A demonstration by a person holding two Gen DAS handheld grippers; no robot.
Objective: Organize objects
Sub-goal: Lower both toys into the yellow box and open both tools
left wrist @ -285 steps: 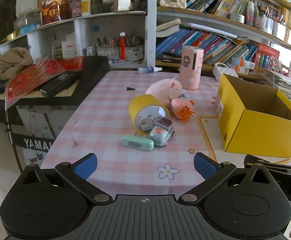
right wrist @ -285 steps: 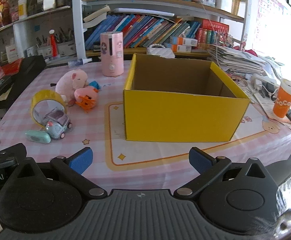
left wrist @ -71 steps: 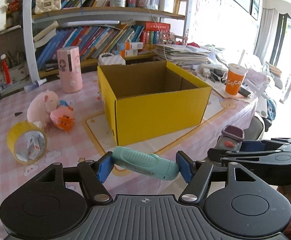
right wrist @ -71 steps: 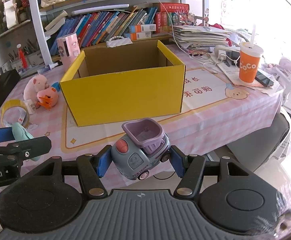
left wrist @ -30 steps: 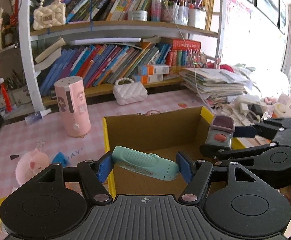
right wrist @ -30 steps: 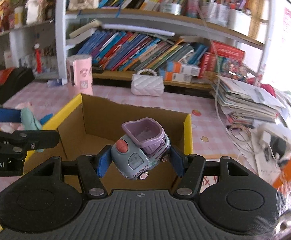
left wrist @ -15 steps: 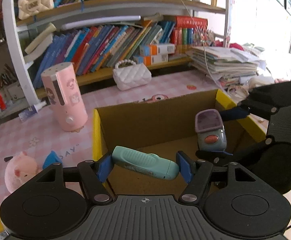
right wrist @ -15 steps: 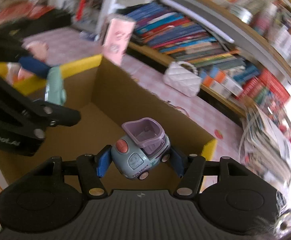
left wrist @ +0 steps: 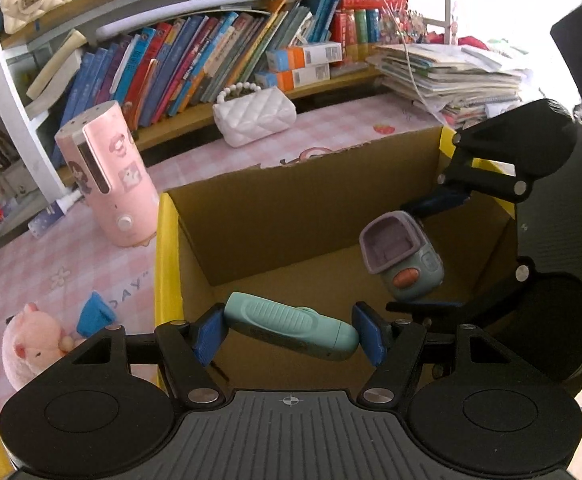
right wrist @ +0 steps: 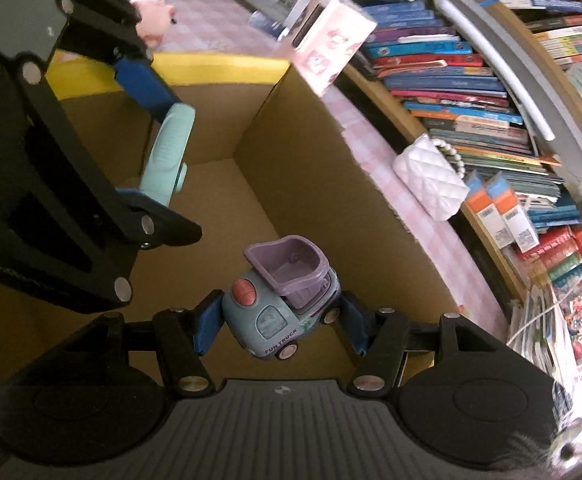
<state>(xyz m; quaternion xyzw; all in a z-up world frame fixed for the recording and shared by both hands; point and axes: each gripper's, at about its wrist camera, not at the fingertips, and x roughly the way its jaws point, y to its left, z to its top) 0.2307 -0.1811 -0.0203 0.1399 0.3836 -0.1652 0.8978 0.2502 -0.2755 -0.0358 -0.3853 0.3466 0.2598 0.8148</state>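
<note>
My left gripper [left wrist: 289,338] is shut on a mint-green oblong case [left wrist: 291,326], held crosswise over the open yellow cardboard box [left wrist: 167,256]. My right gripper [right wrist: 279,326] is shut on a blue toy truck with a purple bucket [right wrist: 283,300], also above the box's brown inside. In the left wrist view the toy truck [left wrist: 401,256] hangs at the right, inside the box opening, between the right gripper's blue pads. In the right wrist view the mint-green case [right wrist: 169,152] shows at upper left in the left gripper's pads, and the yellow box rim [right wrist: 219,66] runs behind it.
A pink cylinder with cartoon stickers [left wrist: 107,172], a white quilted handbag [left wrist: 255,116] and a pink plush pig [left wrist: 35,348] stand on the pink checked tablecloth [left wrist: 63,276] outside the box. Bookshelves [left wrist: 219,60] and a stack of papers [left wrist: 451,80] rise behind.
Both grippers have come lower and nearer over the box, which now fills more of each view. The right gripper has rolled strongly, tilting its view; the truck and the case stay gripped.
</note>
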